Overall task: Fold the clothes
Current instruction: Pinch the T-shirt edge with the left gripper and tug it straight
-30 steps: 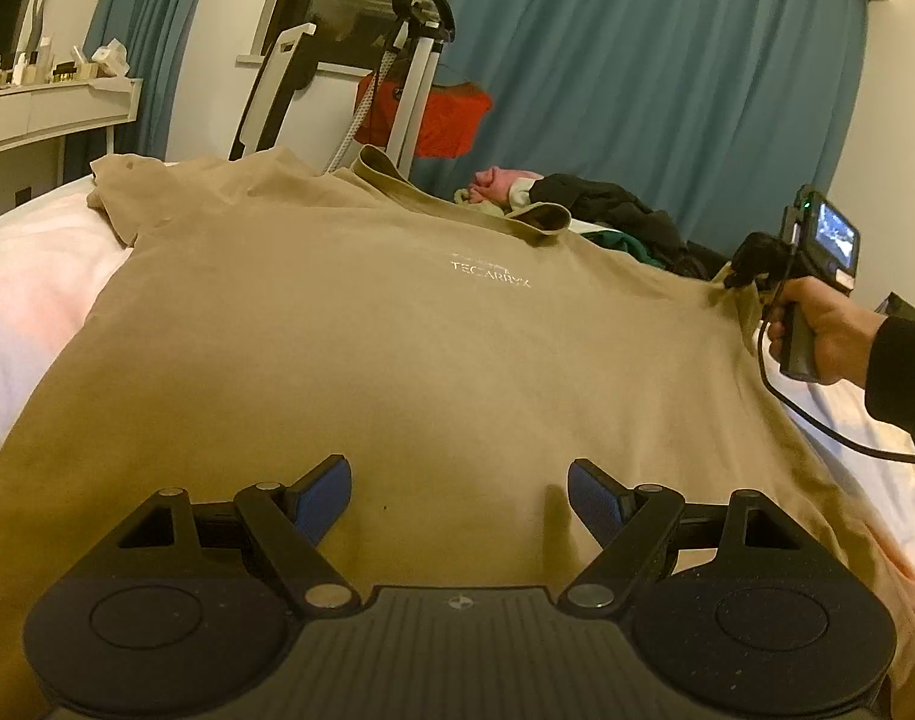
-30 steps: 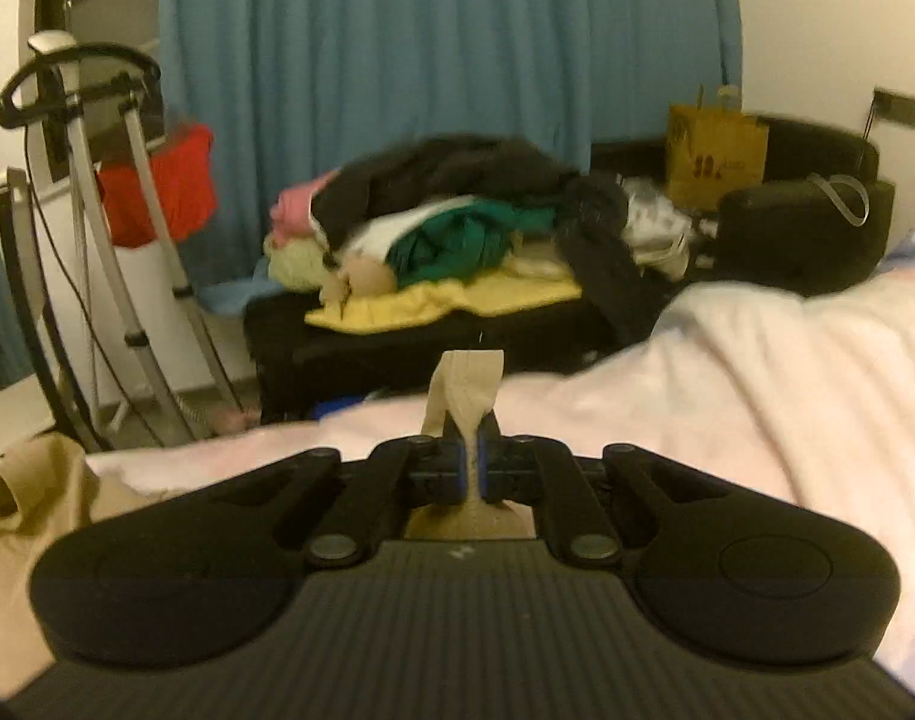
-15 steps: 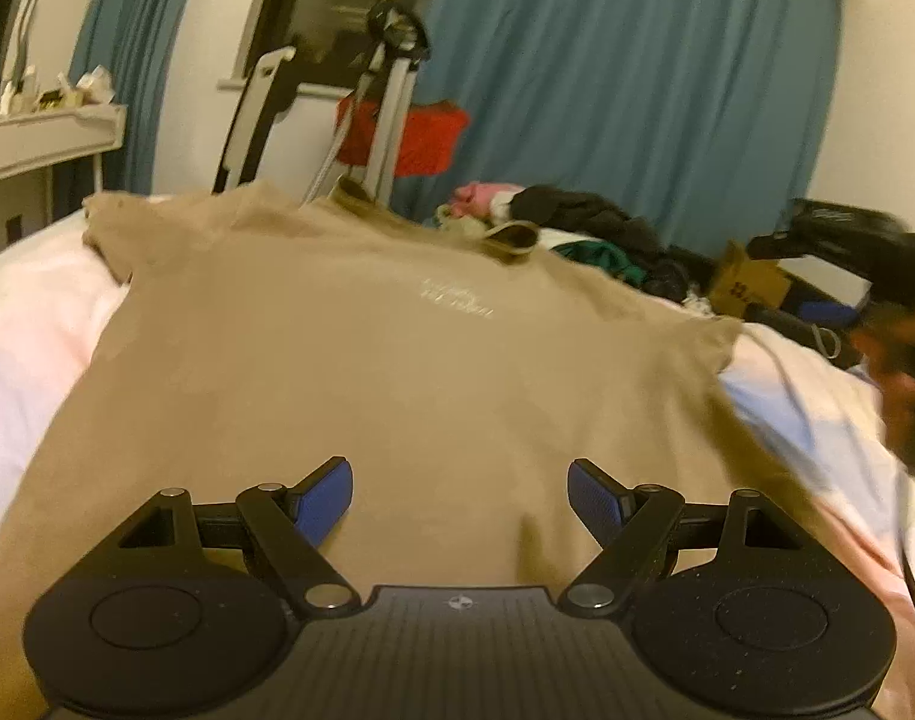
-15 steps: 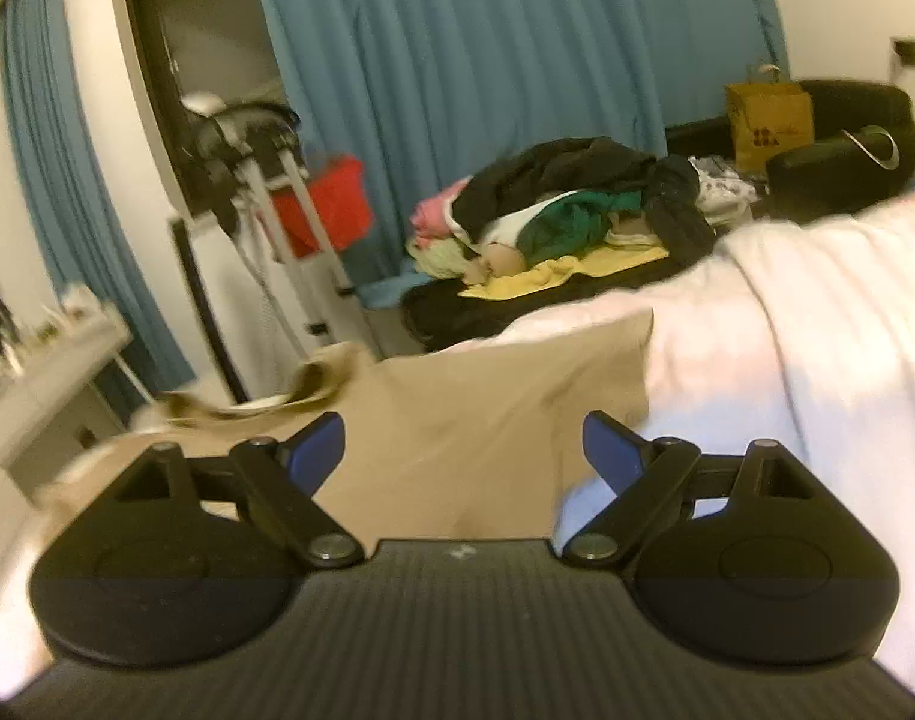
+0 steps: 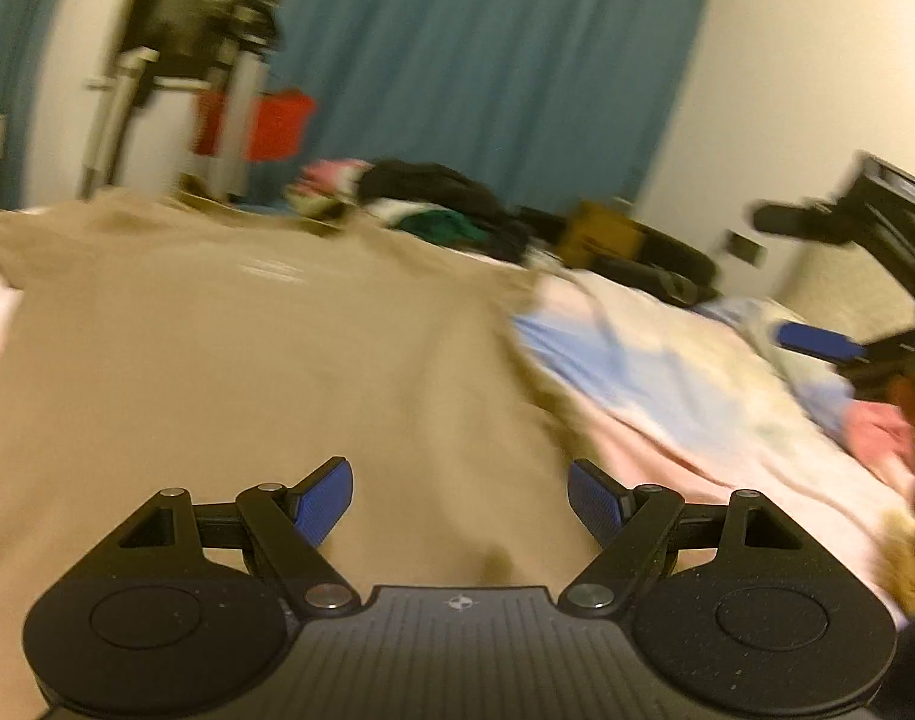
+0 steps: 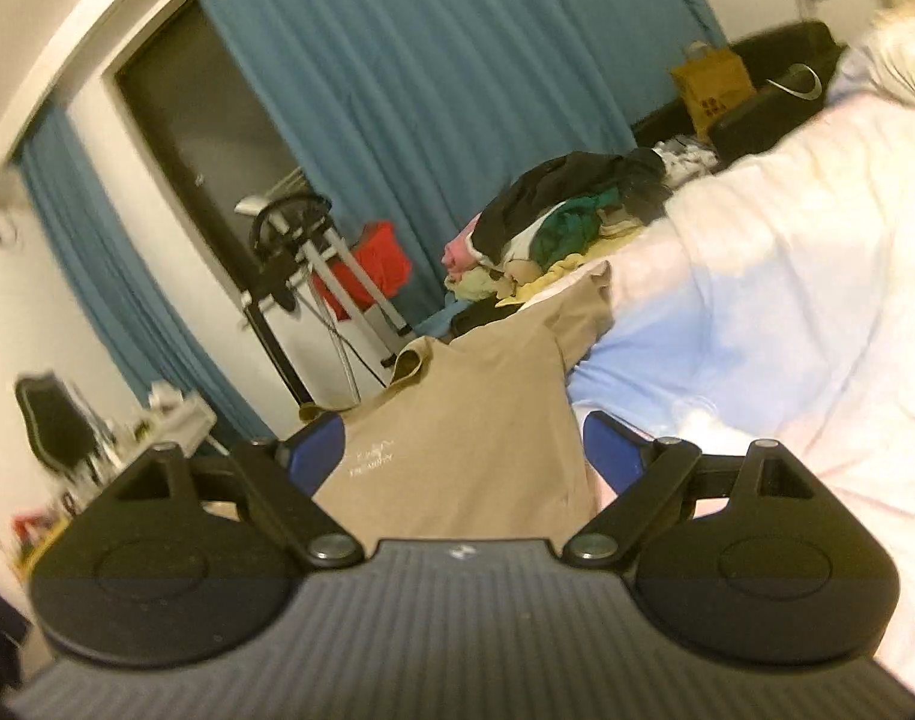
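Note:
A tan T-shirt [image 5: 217, 360] lies spread flat on the bed, chest print up, neck toward the far end. It also shows in the right wrist view [image 6: 475, 420]. My left gripper [image 5: 460, 498] is open and empty, just above the shirt's lower part. My right gripper [image 6: 463, 459] is open and empty, raised over the shirt's right side and tilted. It shows at the far right of the left wrist view [image 5: 829, 354], above the bedding, apart from the shirt. The left wrist view is blurred.
The bed has white, pink and pale blue bedding [image 5: 667, 384]. Beyond the bed's far end lies a pile of mixed clothes [image 6: 553, 234], a metal stand [image 6: 325, 276], a red bin [image 6: 379, 264] and blue curtains [image 6: 427, 90]. A yellow bag [image 6: 712, 87] sits by a dark sofa.
My right gripper opened and let go of the shirt's right sleeve, then swung back and up over the bed's right side. My left gripper stayed open and turned to the right.

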Action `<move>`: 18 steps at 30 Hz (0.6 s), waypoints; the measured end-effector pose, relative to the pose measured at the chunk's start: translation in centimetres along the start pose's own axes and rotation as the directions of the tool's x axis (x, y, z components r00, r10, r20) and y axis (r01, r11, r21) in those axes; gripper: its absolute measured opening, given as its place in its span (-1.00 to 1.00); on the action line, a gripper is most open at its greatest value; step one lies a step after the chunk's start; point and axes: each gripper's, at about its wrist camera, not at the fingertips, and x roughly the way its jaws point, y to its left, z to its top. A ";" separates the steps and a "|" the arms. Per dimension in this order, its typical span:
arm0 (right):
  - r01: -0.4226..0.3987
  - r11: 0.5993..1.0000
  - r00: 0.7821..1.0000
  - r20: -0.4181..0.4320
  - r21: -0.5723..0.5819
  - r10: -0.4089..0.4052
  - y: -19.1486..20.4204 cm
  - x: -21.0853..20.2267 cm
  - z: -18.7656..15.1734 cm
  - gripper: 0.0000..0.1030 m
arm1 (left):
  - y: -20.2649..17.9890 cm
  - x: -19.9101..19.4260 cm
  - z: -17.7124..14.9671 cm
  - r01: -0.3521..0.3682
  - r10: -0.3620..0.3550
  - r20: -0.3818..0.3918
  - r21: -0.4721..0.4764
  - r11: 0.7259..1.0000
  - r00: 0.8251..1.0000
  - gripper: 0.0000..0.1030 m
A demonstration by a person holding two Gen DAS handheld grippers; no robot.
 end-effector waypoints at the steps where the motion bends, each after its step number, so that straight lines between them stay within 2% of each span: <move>1: 0.003 1.000 1.000 0.005 0.017 -0.003 -0.4 -0.1 0.1 0.72 | -0.9 0.4 -0.3 0.031 -0.031 -0.014 0.000 1.000 0.999 0.57; 4: 0.003 0.998 1.000 0.011 0.064 -0.004 -1.6 0.0 0.1 0.72 | -3.6 2.4 -1.3 0.102 -0.100 -0.071 0.029 0.994 0.992 0.49; 7: 0.009 0.997 1.000 -0.001 0.076 -0.009 -2.3 0.5 -0.1 0.72 | -5.4 5.1 -2.8 0.136 -0.131 -0.145 0.020 0.991 0.981 0.24; 9: 0.015 0.996 1.000 -0.012 0.084 -0.014 -2.8 0.8 -0.2 0.72 | -6.2 6.7 -3.8 0.160 -0.154 -0.200 0.018 0.987 0.968 -0.13; 10: 0.015 0.996 1.000 -0.020 0.092 -0.013 -3.1 0.9 -0.1 0.72 | -6.4 7.2 -4.1 0.159 -0.150 -0.207 0.030 0.987 0.967 -0.27; 11: 0.011 0.995 1.000 -0.027 0.103 -0.009 -3.4 1.0 0.0 0.72 | -6.7 7.5 -4.3 0.155 -0.143 -0.210 0.044 0.987 0.967 -0.71; 12: 0.007 0.993 1.000 -0.025 0.115 -0.004 -3.8 0.9 0.1 0.72 | -6.9 7.9 -4.6 0.151 -0.136 -0.213 0.057 0.987 0.968 -0.94; 14: 0.004 0.992 1.000 -0.002 0.129 -0.004 -4.5 0.5 0.4 0.72 | -7.2 7.6 -4.3 0.196 -0.179 -0.185 0.075 0.978 0.966 -0.95; 15: 0.009 0.992 1.000 0.013 0.130 -0.011 -4.7 0.3 0.6 0.72 | -7.6 7.3 -4.2 0.245 -0.229 -0.166 0.083 0.966 0.959 -0.96; 18: 0.019 0.993 0.999 0.037 0.115 -0.023 -5.3 0.3 1.2 0.74 | -8.9 8.3 -4.1 0.304 -0.284 -0.208 0.073 0.950 0.936 -0.96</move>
